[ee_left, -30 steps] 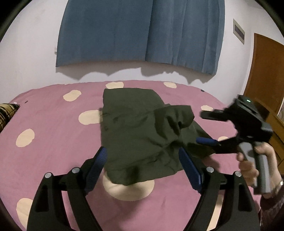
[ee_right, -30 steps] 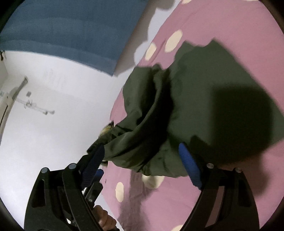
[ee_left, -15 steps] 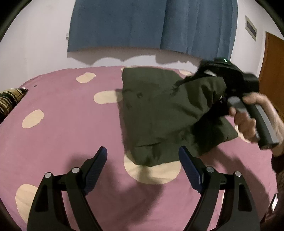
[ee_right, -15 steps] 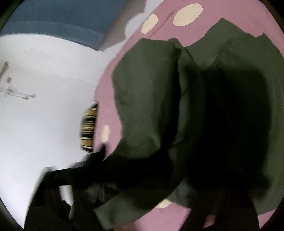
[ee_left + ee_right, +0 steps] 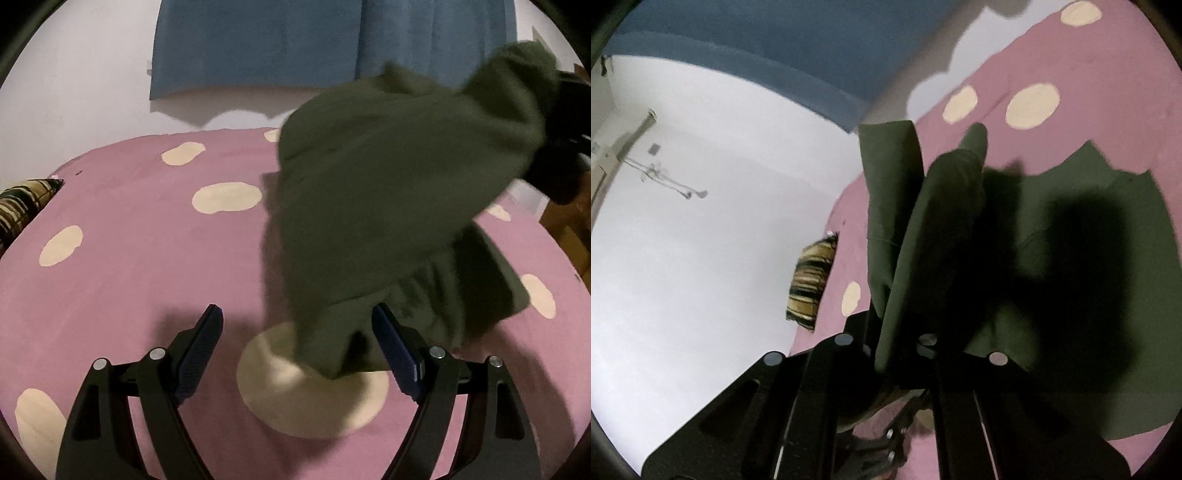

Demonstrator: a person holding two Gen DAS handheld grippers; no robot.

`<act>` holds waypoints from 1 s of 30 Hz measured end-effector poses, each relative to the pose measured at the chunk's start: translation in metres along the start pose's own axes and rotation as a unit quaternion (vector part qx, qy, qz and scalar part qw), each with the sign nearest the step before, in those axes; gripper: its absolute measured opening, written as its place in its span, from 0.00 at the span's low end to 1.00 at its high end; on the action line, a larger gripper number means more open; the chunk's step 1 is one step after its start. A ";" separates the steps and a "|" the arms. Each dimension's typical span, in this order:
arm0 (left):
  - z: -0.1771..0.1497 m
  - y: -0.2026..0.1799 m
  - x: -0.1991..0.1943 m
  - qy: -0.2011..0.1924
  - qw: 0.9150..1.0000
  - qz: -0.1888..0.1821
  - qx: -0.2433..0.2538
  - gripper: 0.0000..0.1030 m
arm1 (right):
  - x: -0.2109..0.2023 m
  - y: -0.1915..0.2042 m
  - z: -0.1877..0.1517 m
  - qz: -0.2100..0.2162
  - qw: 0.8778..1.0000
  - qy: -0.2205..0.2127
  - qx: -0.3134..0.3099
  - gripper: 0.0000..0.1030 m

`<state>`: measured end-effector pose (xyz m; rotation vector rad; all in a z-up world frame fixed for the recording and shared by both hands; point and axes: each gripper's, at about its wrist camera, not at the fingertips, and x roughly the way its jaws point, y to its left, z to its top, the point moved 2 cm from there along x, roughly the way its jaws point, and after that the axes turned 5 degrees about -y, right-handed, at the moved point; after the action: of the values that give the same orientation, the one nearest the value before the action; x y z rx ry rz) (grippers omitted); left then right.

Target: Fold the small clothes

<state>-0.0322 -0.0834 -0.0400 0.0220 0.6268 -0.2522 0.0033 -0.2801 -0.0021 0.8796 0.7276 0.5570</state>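
Note:
A dark olive green garment (image 5: 388,192) lies on the pink bedspread (image 5: 129,258) and is lifted at its upper right corner. My right gripper (image 5: 897,343) is shut on a fold of the garment (image 5: 934,229), which drapes over its fingers. In the left wrist view the right gripper (image 5: 561,147) shows at the far right edge, holding the cloth up. My left gripper (image 5: 295,332) is open and empty, low over the bedspread at the garment's near hem.
The bedspread has cream spots (image 5: 225,197). A striped brown cushion (image 5: 22,206) lies at the bed's left edge, also in the right wrist view (image 5: 809,284). A blue curtain (image 5: 295,40) hangs on the white wall behind. A wooden door (image 5: 572,229) stands at right.
My right gripper closed on the garment's right part and raised it up and to the right. The left gripper stayed open and shifted left, so the garment now sits further right in its view.

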 end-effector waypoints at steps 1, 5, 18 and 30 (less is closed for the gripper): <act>-0.001 0.001 0.004 0.006 1.000 0.002 -0.003 0.79 | -0.010 -0.006 0.003 -0.001 1.000 -0.009 0.003 0.05; -0.001 -0.001 0.011 0.012 1.000 -0.020 -0.009 0.84 | -0.031 -0.032 0.006 -0.008 0.999 -0.031 0.022 0.04; -0.008 -0.029 0.029 0.039 0.998 -0.027 0.041 0.85 | -0.054 -0.170 -0.025 -0.039 0.992 -0.031 0.113 0.03; -0.010 -0.031 0.030 0.048 0.998 -0.017 0.037 0.85 | -0.085 -0.155 -0.046 0.047 0.985 -0.029 0.164 0.78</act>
<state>-0.0220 -0.1196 -0.0639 0.0945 0.7127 -0.3092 -0.0639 -0.3984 -0.1238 1.2359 0.7386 0.4991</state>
